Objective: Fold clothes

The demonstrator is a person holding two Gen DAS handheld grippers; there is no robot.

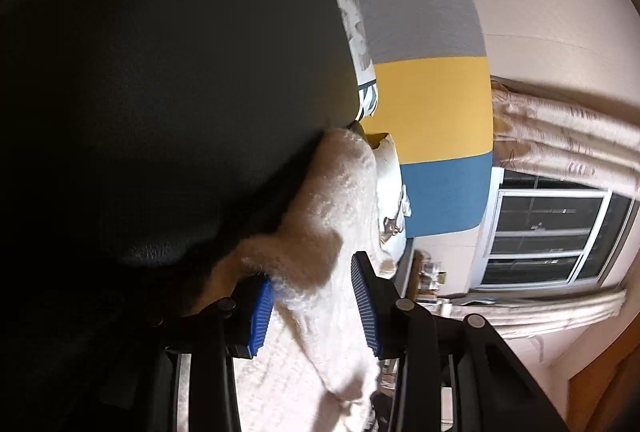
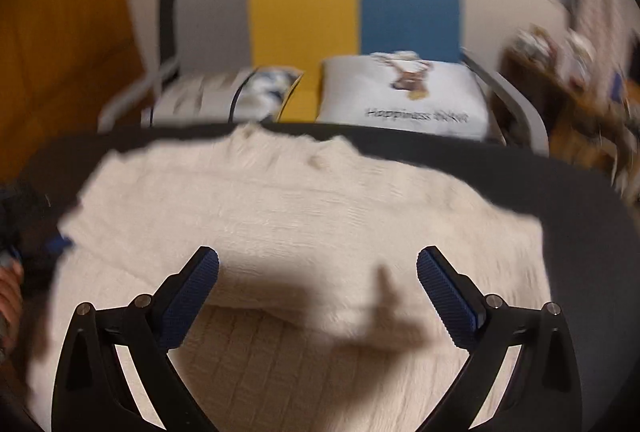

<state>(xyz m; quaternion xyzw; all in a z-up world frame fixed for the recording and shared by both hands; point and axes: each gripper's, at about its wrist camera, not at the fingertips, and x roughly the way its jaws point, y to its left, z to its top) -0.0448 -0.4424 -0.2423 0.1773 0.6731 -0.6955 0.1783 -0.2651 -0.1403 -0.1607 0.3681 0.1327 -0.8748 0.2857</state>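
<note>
A cream fuzzy knit sweater (image 2: 300, 200) lies spread on a dark padded surface (image 2: 580, 200), with a folded layer across its near part. My right gripper (image 2: 318, 256) hovers open over that fold, its blue pads wide apart and nothing between them. In the left wrist view, which is rolled sideways, a raised bunch of the sweater (image 1: 344, 192) fills the gap between the blue pads of my left gripper (image 1: 312, 270), which is shut on it. The right wrist view shows the left gripper (image 2: 56, 244) at the sweater's left edge, held by a hand (image 2: 10, 296).
Behind the dark surface (image 1: 160, 72) stands a sofa with grey, yellow and blue panels (image 2: 304, 12) carrying a printed white cushion (image 2: 404, 92). A cluttered side table (image 2: 568, 72) sits at the right. A window (image 1: 552, 236) and pale curtains (image 1: 560, 136) line the wall.
</note>
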